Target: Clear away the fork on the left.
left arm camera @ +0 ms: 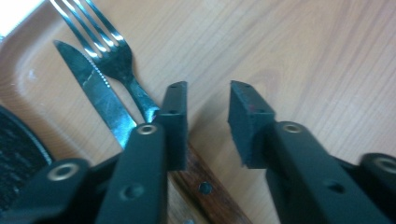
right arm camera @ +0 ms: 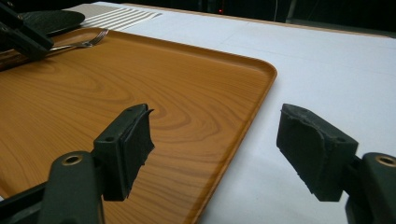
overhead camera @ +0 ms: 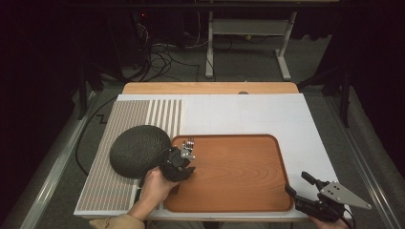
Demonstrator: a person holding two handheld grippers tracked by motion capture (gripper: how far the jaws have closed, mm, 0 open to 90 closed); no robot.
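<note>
A dim room is surrounding the lit desk (overhead camera: 210, 88), grey carpet (overhead camera: 248, 62) lying beyond it. A white table frame (overhead camera: 248, 28) is standing behind, with cables (overhead camera: 162, 52) trailing across the floor.

Just ahead of your left gripper (left arm camera: 208, 100) lie a fork (left arm camera: 108, 51) and a knife (left arm camera: 98, 95), both bright polished metal that mirrors the light; the knife blade looks faintly scratched, and its handle under the jaws is dark varnished wood with metal rivets. Beneath them the tray (overhead camera: 248, 164) is smooth wood with a soft sheen and clear grain. To that gripper's left, the round plate (overhead camera: 138, 150) looks matt, dark and finely textured. Your jaw pads look like dull black rubber.
</note>
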